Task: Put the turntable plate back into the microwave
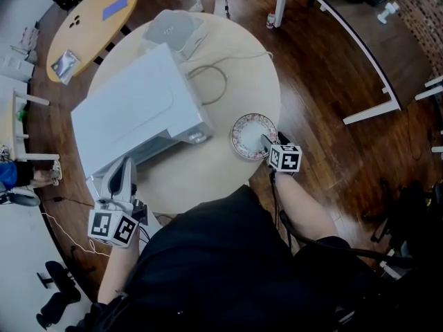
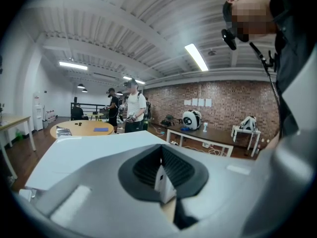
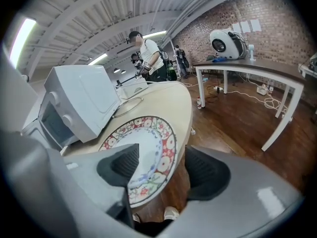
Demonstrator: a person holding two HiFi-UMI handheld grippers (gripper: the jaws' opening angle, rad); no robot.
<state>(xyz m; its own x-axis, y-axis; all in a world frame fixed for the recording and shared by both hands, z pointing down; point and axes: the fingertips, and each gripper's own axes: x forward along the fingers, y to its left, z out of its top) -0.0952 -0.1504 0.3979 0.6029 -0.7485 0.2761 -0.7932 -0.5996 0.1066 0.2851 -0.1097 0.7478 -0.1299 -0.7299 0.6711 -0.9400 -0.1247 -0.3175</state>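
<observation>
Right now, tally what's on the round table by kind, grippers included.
microwave: 1
patterned plate: 1
cable: 1
pale object at the far edge, kind unclear: 1
grippers: 2 (left gripper, right gripper)
Total: 6

The left claw [image 1: 124, 168] is pinching a white door edge [image 2: 164, 181] at the microwave's [image 1: 135, 109] near corner, its arm tucked close. The right claw [image 1: 264, 142] is hovering right of the microwave, tilting downward, jaws spread wide astride the plate [image 1: 246, 131] rim.
</observation>
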